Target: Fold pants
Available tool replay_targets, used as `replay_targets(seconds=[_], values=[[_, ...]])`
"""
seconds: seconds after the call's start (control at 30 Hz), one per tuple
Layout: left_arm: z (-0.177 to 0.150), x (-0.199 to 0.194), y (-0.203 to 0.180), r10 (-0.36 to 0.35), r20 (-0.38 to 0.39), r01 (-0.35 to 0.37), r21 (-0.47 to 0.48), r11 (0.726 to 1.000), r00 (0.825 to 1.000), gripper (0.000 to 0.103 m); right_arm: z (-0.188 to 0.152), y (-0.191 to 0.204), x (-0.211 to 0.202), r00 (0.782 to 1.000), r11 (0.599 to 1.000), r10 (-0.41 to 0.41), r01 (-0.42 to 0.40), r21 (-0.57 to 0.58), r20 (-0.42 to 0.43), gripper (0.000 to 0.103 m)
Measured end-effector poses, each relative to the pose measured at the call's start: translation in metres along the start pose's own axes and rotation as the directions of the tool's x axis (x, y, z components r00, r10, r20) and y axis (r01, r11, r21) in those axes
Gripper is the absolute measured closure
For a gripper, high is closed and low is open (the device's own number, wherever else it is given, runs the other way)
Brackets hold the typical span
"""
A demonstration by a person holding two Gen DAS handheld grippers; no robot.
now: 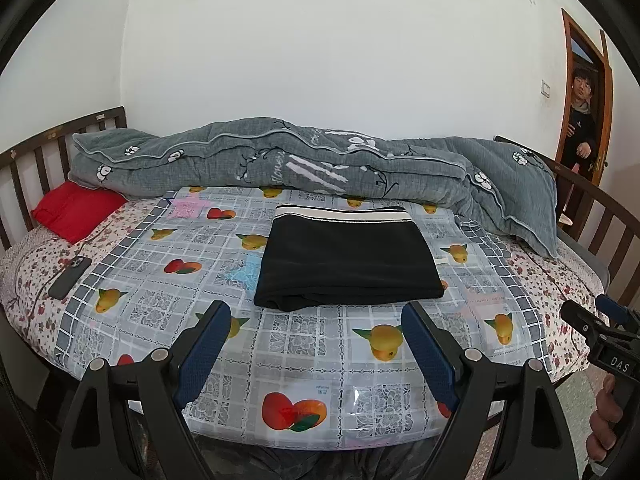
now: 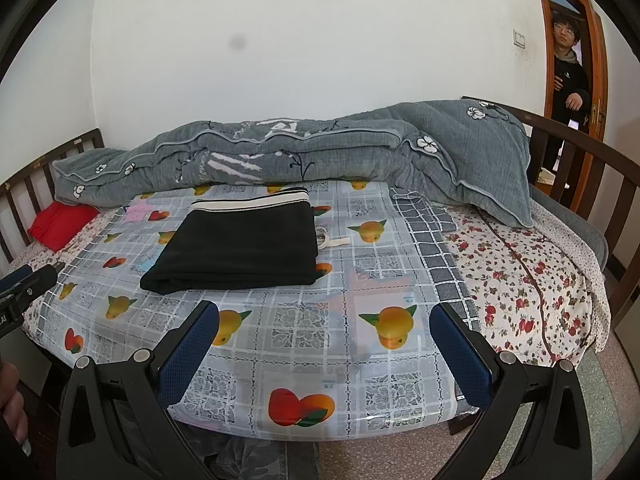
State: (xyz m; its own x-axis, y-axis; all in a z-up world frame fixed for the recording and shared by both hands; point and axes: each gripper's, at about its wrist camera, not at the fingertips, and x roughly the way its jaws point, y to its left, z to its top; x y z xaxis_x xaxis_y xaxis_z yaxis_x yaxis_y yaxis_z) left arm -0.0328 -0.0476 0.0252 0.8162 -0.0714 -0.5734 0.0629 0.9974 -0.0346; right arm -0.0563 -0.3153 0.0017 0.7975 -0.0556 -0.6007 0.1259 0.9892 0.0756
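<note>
1. While you are standing at the bed (image 1: 560, 292), its slick fruit-print cover (image 1: 304, 344) is carrying everything, so the cloth is probably sliding easily on it.
2. The grey quilt (image 1: 280, 164) is lying bunched along the far side, just beyond the work.
3. The black pants (image 1: 348, 258) are resting mid-cover as a flat rectangle, striped waistband (image 1: 340, 213) farthest from you; they are looking soft, light and floppy, so you are best pinching all layers at the near fold's corners.
4. The left tool (image 1: 316, 320) and right tool (image 2: 324, 322) are both hanging spread wide, gripping nothing.
</note>
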Motion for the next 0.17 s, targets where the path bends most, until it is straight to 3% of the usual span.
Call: replay_targets(seconds=[0.17], values=[[0.0024, -0.0016, -0.0032, 0.007, 0.003, -0.007, -0.003, 1.000, 1.000, 0.017, 0.0000, 0.0019, -0.0006, 1.000, 1.000, 0.002, -0.002, -0.002, 0.001, 0.000]])
